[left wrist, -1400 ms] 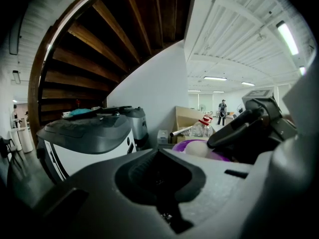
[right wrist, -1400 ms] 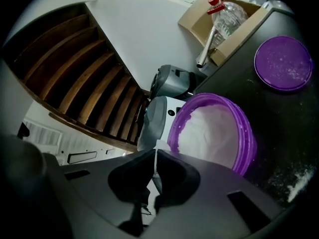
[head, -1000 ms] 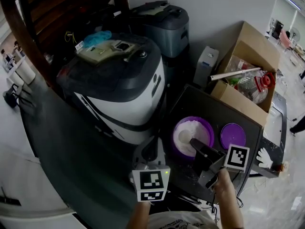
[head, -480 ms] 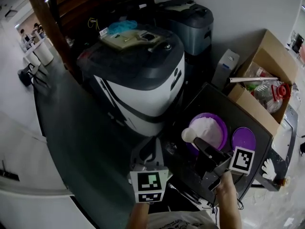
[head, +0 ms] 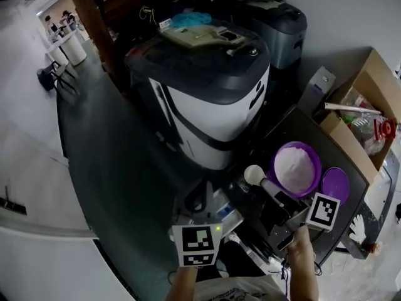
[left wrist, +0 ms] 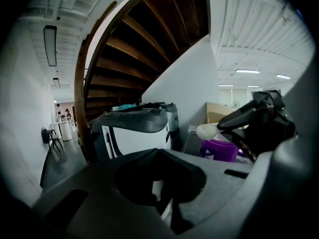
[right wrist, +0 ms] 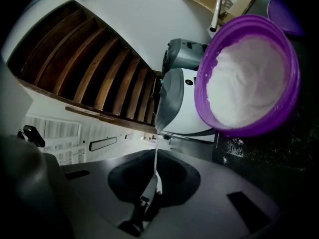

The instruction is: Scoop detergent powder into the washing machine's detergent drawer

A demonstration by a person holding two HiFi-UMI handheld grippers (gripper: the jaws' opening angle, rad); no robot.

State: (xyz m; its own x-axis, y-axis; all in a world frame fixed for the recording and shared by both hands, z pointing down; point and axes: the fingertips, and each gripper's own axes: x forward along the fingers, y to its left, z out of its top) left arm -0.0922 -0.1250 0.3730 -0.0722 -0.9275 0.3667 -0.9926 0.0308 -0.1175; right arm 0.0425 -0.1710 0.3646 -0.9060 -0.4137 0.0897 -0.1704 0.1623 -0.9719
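Head view: purple bowl (head: 299, 191) full of detergent powder (head: 294, 165) on the table (head: 294, 127), heaped scoop (head: 254, 175) just left of it, washing machine (head: 207, 86) beyond.
Left gripper view: left gripper (left wrist: 162, 203) jaws pinched together, empty afaict.
Right gripper view: right gripper (right wrist: 152, 193) jaws clamped on the scoop handle.

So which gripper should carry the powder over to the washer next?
Right gripper: its jaws are shut on the scoop, heaped with powder and clear of the purple bowl, toward the washing machine. The left gripper holds no scoop.
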